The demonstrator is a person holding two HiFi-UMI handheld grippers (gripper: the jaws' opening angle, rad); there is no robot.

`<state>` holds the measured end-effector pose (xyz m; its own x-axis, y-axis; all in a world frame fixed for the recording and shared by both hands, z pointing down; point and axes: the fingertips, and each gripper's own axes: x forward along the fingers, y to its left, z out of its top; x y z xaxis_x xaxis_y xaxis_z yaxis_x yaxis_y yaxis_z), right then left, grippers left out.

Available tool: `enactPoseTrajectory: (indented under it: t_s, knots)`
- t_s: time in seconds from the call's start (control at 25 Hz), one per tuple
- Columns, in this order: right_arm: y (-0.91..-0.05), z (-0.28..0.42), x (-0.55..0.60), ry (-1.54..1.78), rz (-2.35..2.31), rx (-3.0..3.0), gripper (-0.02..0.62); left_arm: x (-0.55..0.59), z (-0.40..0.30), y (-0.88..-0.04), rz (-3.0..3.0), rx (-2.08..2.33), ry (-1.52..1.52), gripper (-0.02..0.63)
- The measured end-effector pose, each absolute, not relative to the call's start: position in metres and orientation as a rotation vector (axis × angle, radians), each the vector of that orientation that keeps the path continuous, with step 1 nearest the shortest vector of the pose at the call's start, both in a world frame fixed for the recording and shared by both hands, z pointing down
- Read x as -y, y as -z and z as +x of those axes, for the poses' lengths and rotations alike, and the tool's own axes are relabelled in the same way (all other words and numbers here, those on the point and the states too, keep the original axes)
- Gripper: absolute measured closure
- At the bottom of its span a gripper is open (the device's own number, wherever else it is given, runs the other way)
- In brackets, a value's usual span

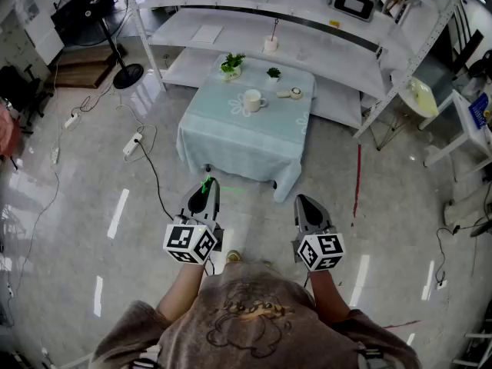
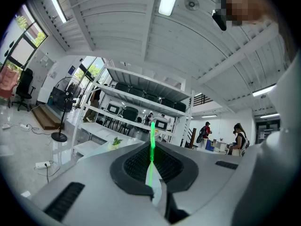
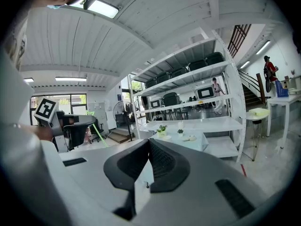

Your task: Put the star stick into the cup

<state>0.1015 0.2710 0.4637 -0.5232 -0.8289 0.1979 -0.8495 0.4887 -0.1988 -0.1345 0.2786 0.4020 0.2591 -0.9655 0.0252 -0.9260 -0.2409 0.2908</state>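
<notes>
While standing well back from the cloth-covered table, holding both tools low over the pale floor. Clenched tight with the left gripper on the green star stick, pinched between the 2 pads and poking out past the tips. Plain to see in the left gripper view: a thin green line running straight along the seam of the jaws.

Over to the right gripper: squeezed together, pad against pad, nothing between.

Ahead, near the middle of the table, the white cup, upright, handle to its right, well apart from the stick. Behind it, a leafy potted plant and a smaller potted plant, with a small round white object just beside the smaller one. Further back, a white shelf rack.
</notes>
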Motion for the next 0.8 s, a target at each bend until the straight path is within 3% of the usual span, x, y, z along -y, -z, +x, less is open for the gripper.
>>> enactPoseTrajectory:
  t_s: [0.8]
  knots:
    - [-0.474, 0.076, -0.258, -0.441, 1.596, 2.595, 0.591, -0.249, -0.149, -0.417, 2.363, 1.650, 0.243, 0.575]
